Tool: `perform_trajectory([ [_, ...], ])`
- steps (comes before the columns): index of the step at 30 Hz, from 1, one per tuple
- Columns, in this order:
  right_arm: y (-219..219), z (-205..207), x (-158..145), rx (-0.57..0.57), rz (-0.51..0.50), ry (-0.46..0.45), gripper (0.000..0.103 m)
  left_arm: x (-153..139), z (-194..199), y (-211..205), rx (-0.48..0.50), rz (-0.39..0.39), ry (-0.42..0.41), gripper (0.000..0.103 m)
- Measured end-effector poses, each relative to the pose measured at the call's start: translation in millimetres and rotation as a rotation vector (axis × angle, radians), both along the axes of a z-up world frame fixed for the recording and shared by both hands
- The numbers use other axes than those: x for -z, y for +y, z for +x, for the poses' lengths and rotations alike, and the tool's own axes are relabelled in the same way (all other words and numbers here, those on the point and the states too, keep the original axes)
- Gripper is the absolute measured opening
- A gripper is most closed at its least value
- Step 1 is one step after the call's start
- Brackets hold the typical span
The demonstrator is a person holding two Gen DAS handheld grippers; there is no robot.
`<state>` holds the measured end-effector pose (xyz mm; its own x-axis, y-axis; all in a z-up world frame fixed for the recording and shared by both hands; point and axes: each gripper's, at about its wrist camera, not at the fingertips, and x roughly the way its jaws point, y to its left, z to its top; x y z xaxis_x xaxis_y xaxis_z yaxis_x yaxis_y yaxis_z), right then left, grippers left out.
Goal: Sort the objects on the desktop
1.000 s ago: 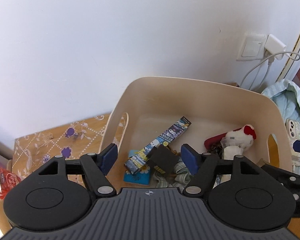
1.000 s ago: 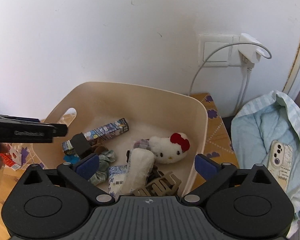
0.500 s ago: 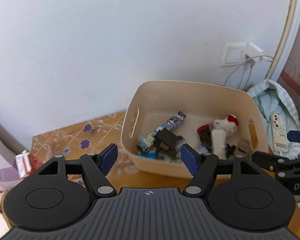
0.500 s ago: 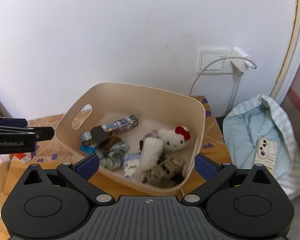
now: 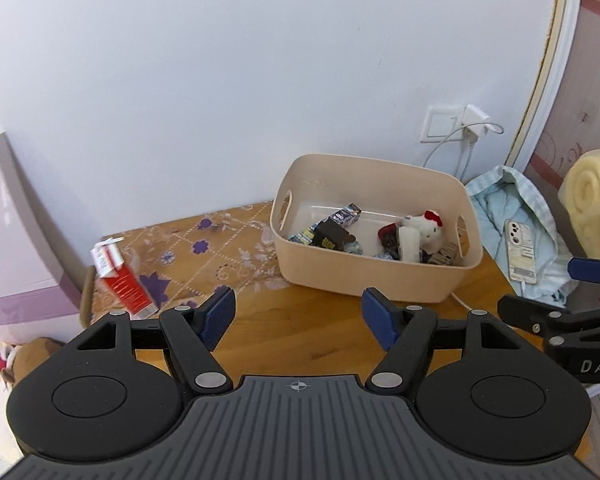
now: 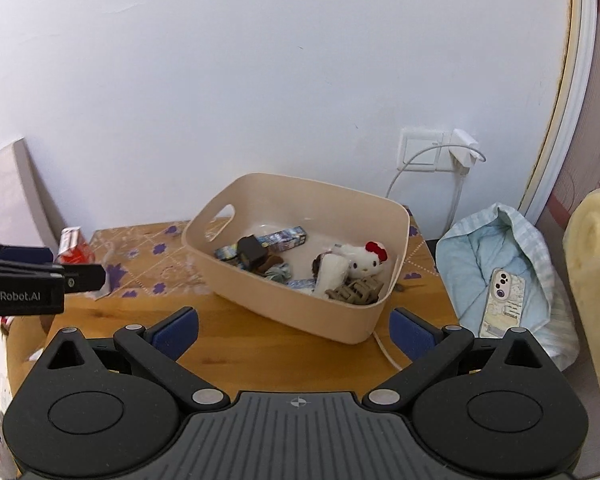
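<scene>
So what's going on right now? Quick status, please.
Left gripper and right gripper open, both empty. Beige bin on the table, holding the white plush and other small items. Nothing in the way.

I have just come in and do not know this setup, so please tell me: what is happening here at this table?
A person holds a two-finger gripper in each hand for sorting desktop objects. Both the left gripper and the right gripper are open and empty above the wooden table. The beige bin already holds a white plush toy, a small printed box and other small items. A red and white carton lies outside the bin, on the patterned mat.
</scene>
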<state>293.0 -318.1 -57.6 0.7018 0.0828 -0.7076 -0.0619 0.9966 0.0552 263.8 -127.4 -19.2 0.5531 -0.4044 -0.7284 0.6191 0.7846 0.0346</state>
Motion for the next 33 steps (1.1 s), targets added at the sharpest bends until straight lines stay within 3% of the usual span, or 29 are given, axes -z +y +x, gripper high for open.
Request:
perform_trajectory([
  [11, 35, -94, -36, -0.045, -0.078, -0.100, 0.103, -26, -66, 74, -0.053, -0.049, -0.019, 0.071],
  [16, 44, -130, -49, -0.055, -0.063, -0.125, 0.103, -34, -95, 104, -0.064, -0.050, -0.068, 0.071],
  [26, 61, -198, -62, -0.073, -0.058, -0.141, 0.103, -43, -147, 152, -0.061, -0.075, -0.087, 0.072],
  [33, 55, -233, -69, -0.033, 0.013, -0.138, 0.103, -50, -178, 174, -0.020, -0.094, -0.076, 0.072],
])
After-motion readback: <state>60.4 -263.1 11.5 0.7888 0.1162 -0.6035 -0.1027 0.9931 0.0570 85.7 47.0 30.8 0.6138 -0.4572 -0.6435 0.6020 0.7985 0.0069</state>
